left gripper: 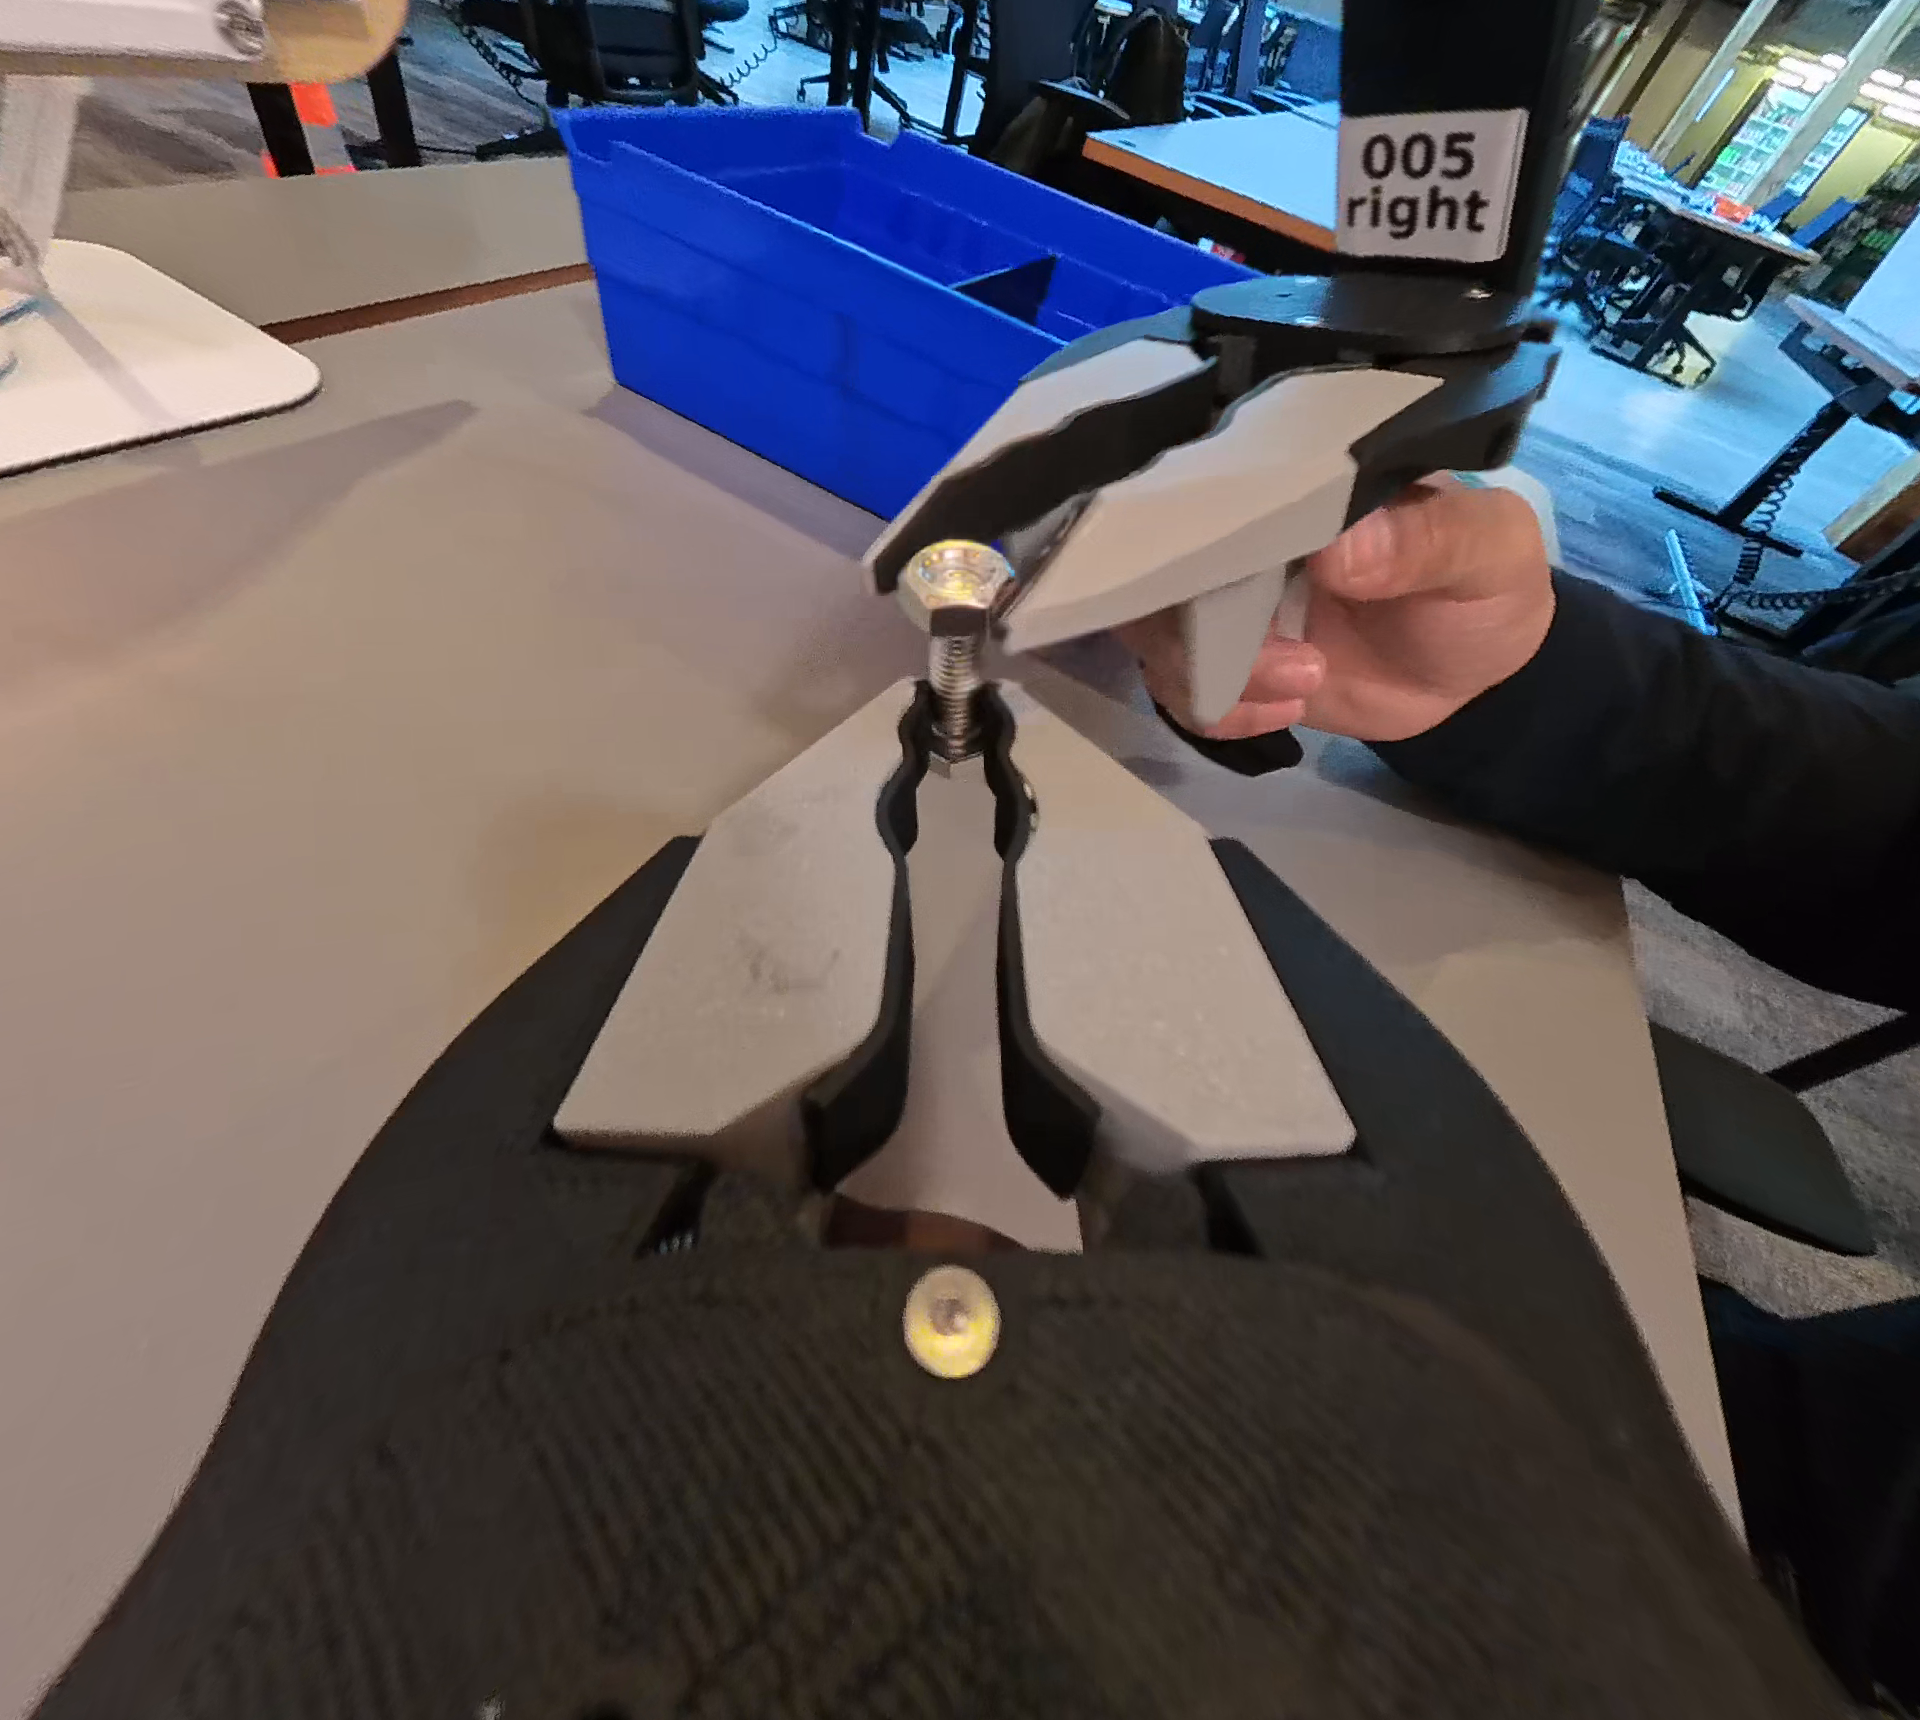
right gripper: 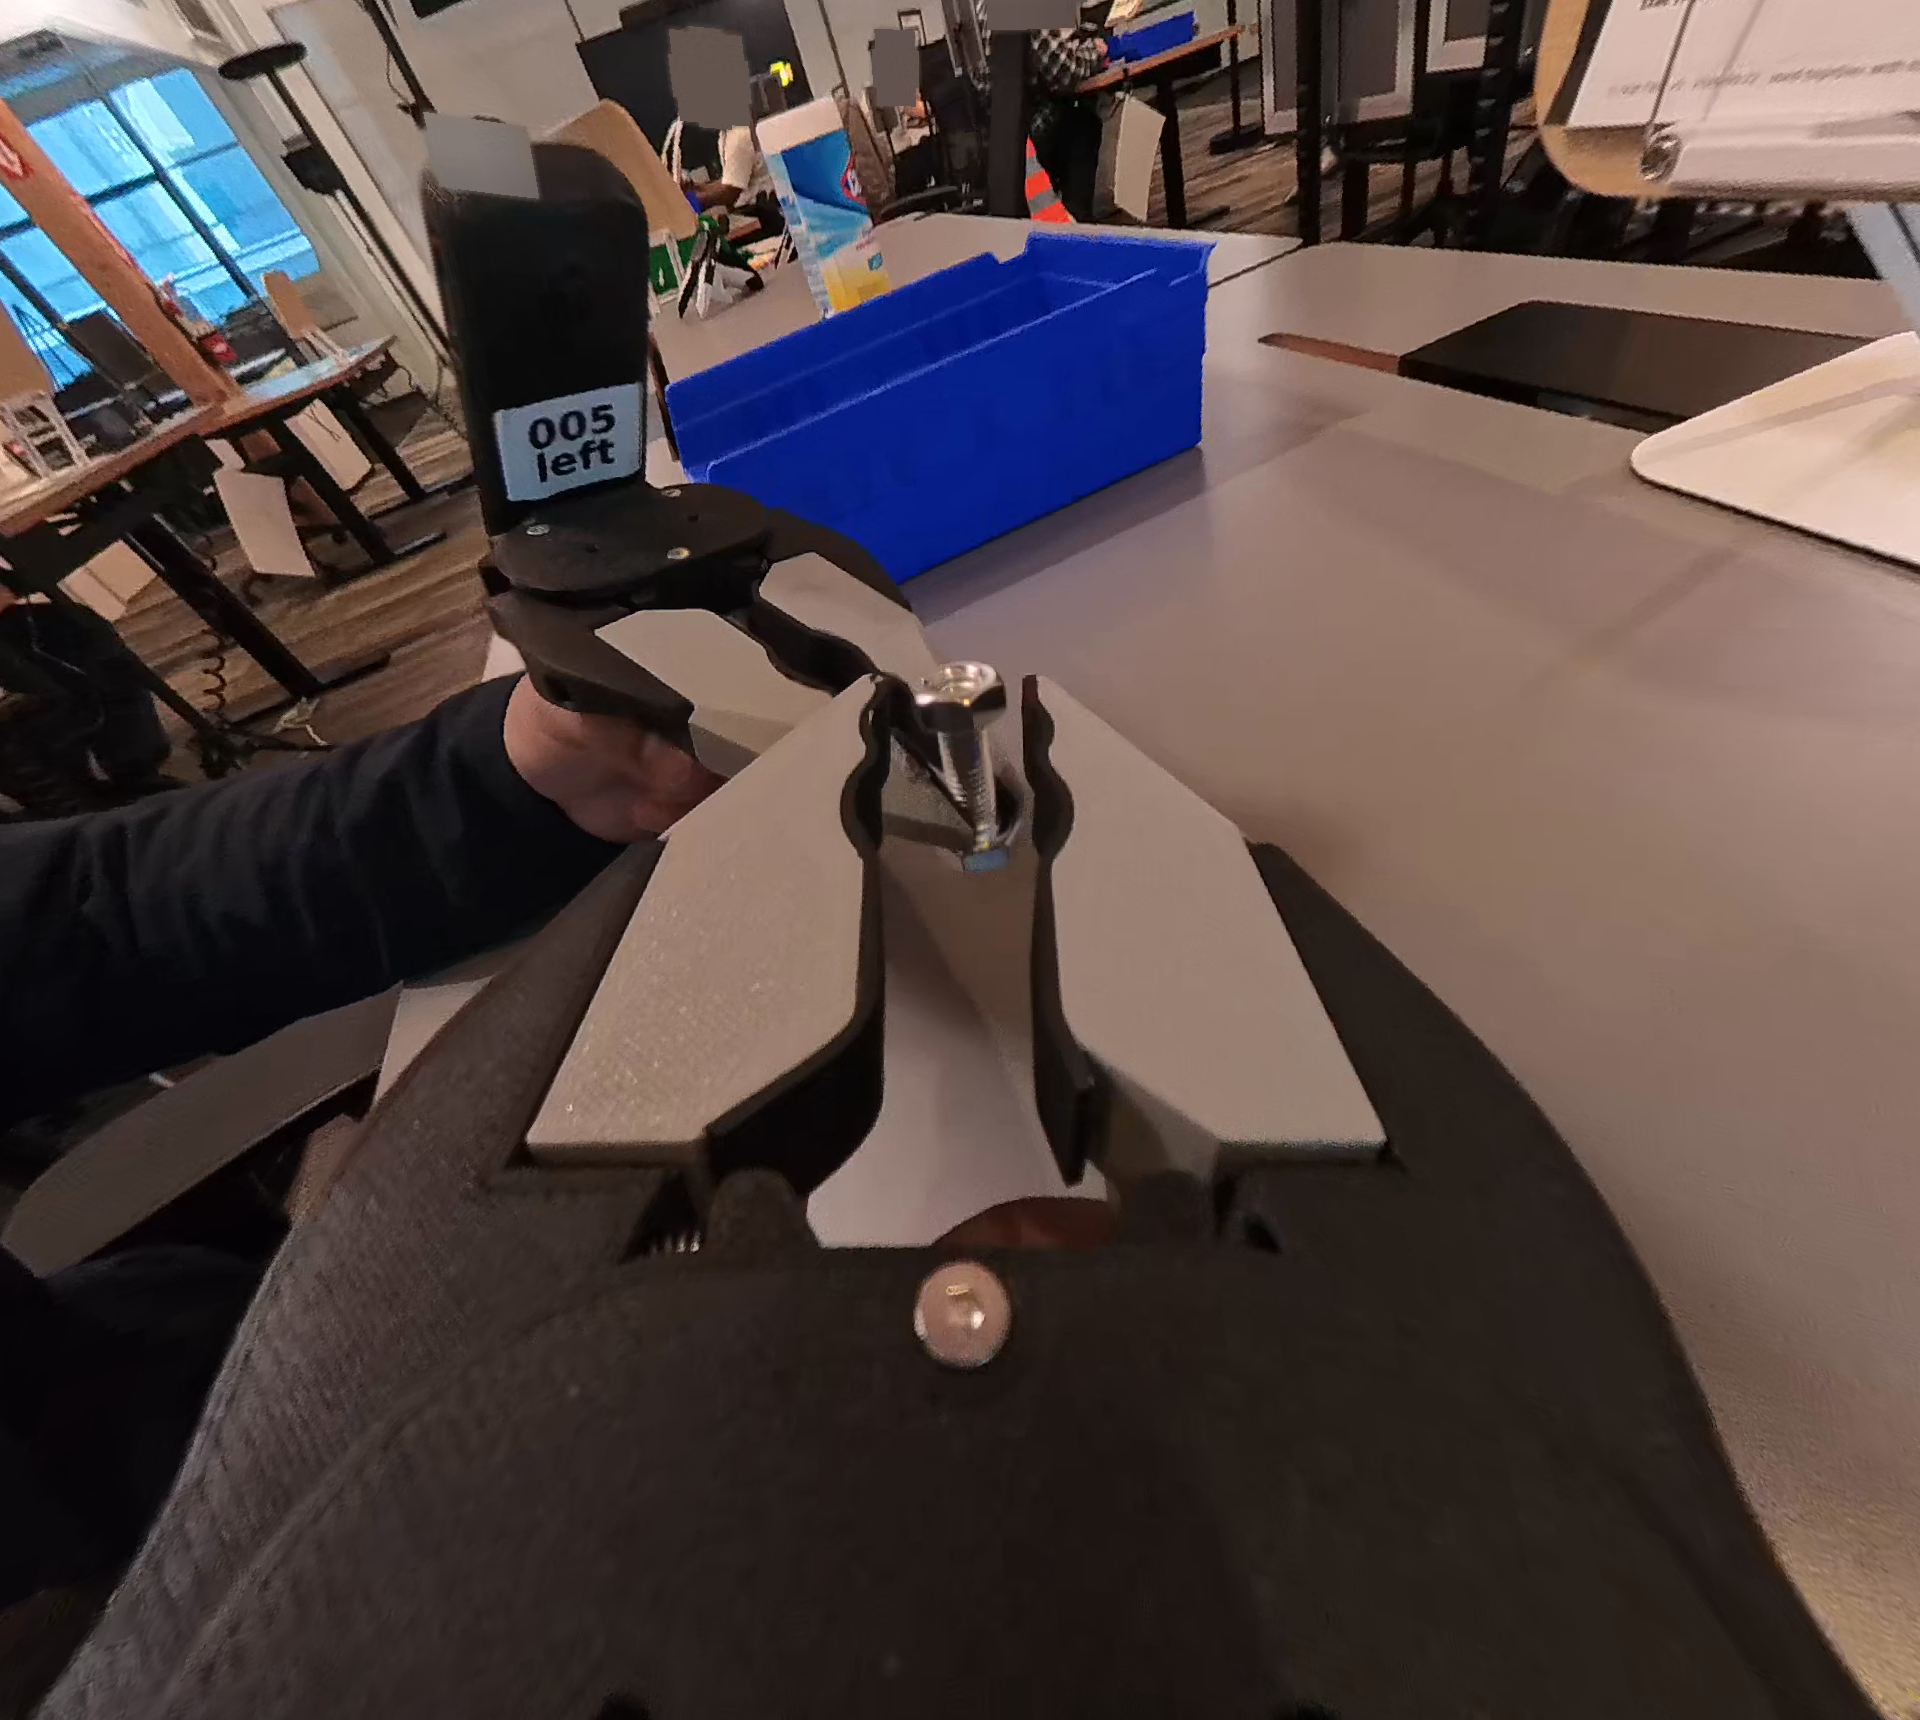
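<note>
1. The left gripper (left gripper: 954, 735) grasps the nut (left gripper: 954, 751) on an upright bolt (left gripper: 956, 621) above the grey table (left gripper: 416, 631).
2. The right gripper (right gripper: 951, 725) stands released around the bolt head.
3. A blue bin (left gripper: 831, 299) sits just behind; bare tabletop lies leftward.

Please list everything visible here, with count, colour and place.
bolt: 1, silver, upright between both tools
nut: 1, silver, low on bolt's thread
bin: 1, blue, on table behind bolt
canister: 1, white-blue, beyond bin
sign stand: 1, white, on table
table: 1, grey, underneath
left tool: 1, grey-black, shut on nut
right tool: 1, grey-black, about bolt's head; grip unclear
left hand: 1, bare, under left tool
right hand: 1, bare, under right tool
</note>
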### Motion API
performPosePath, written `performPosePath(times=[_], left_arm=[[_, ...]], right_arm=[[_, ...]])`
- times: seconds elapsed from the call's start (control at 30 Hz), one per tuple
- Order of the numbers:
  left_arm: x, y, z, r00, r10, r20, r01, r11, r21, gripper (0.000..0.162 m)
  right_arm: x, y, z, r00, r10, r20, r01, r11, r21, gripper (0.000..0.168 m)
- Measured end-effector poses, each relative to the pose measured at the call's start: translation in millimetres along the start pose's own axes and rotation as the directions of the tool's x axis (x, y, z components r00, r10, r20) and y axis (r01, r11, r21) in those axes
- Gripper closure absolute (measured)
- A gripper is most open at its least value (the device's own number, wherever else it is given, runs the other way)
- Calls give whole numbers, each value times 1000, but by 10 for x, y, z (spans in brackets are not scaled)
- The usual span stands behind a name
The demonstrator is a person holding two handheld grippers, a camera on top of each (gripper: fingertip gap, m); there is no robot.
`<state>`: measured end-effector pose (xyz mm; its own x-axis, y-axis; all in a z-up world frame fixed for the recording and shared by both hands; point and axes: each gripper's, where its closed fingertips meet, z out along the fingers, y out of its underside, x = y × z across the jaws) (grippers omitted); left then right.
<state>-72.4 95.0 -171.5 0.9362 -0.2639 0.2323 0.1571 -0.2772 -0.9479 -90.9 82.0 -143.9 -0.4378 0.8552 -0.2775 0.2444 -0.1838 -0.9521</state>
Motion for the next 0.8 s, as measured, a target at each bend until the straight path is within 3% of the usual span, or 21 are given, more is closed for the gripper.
performPosePath(times=[0.17, 0.5, 0.8], left_arm=[[-91, -51, -63, 999, -29, 22, 28, 999, 26, 155], [74, 36, 34, 1000, 20, -19, -20, 1000, -20, 155], [-71, -47, -57, 1000, -26, 14, 25, 999, 23, 155]], right_arm=[[17, -69, -59, 1000, 2, -2, -2, 1000, 27, 149], [-69, 115, 107, 1000, -21, 11, 21, 999, -39, 145], [18, -68, -52, 1000, -4, -7, 4, 1000, 29, 150]])
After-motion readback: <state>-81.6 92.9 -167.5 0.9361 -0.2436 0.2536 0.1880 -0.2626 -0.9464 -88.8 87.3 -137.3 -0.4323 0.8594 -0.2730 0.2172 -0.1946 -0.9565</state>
